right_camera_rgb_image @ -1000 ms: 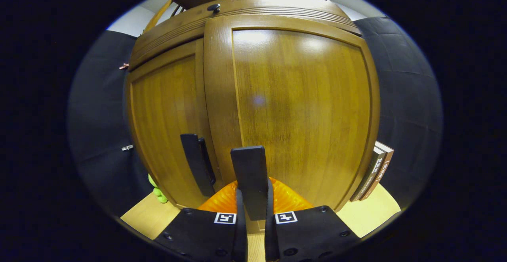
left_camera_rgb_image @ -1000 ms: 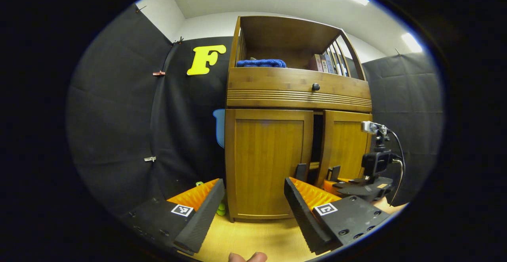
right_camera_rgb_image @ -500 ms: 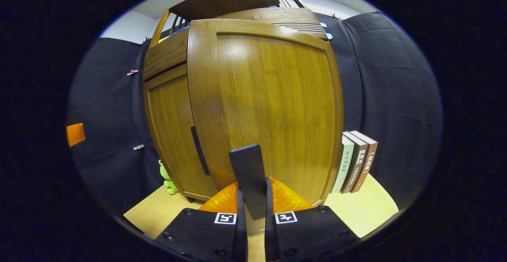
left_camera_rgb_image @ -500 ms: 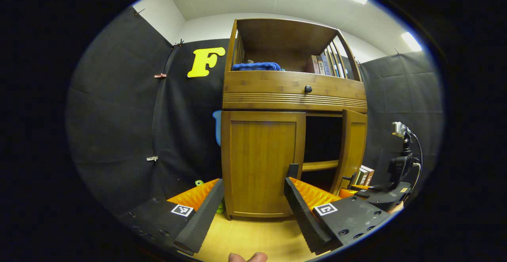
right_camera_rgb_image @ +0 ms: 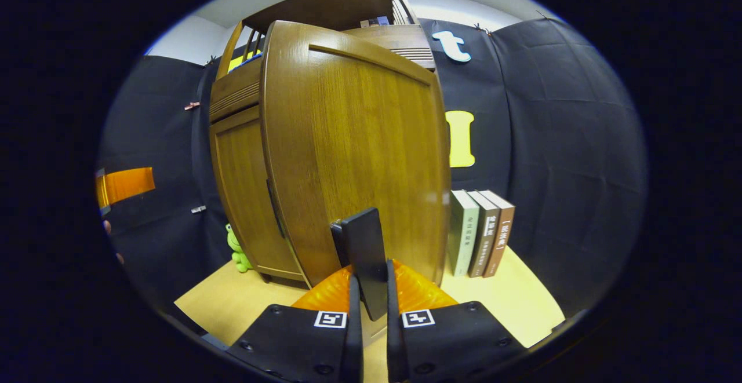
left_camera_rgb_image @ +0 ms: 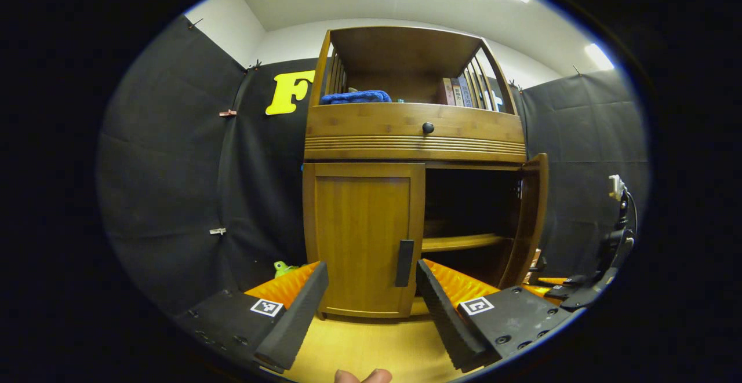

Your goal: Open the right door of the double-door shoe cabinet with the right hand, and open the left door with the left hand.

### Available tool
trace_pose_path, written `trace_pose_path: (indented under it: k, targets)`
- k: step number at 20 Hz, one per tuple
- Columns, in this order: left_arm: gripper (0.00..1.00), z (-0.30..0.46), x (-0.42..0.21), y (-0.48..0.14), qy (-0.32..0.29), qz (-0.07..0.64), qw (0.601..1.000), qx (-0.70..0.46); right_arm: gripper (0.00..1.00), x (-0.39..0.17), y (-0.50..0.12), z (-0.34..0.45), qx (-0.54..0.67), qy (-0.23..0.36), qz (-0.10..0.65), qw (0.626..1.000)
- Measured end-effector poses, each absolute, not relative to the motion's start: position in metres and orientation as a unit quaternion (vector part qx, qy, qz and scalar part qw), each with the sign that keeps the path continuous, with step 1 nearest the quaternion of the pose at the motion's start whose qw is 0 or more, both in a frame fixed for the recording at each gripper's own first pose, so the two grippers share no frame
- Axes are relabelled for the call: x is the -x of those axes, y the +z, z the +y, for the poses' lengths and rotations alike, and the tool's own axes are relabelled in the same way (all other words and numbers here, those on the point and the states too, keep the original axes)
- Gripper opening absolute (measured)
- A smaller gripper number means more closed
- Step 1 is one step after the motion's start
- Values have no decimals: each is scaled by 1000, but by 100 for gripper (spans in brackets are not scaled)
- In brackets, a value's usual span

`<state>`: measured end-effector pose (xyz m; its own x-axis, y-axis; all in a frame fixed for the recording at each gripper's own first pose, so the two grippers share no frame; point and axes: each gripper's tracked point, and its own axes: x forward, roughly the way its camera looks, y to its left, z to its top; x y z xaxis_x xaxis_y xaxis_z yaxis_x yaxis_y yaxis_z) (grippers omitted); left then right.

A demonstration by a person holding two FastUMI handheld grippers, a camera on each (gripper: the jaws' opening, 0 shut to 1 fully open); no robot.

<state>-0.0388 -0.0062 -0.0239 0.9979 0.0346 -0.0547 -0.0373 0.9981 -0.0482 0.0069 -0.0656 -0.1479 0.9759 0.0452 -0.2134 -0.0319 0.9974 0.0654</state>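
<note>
Cabinet (left_camera_rgb_image: 414,134) change: the right door (right_camera_rgb_image: 359,139) has swung from barely ajar to wide open within the last second, so the first half of the task looks nearly done. The right gripper (right_camera_rgb_image: 369,307) stays clenched on that door's handle (right_camera_rgb_image: 364,255). The left gripper view adds the dark interior shelf (left_camera_rgb_image: 461,241) and the left door (left_camera_rgb_image: 362,238) still closed, its handle (left_camera_rgb_image: 404,263) untouched between the released left gripper (left_camera_rgb_image: 371,287) fingers, probably some way off.
</note>
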Motion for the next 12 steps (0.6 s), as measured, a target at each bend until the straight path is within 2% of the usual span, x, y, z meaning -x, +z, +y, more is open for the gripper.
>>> trace_pose_path:
  k: [10,12]
  targets:
    - [95,-68,16,-17,1,34,999,28,19,11,-136,-141,-26,16,109,994]
    - [95,-76,12,-17,-2,36,999,29,19,15,-134,-164,-17,-1,101,995]
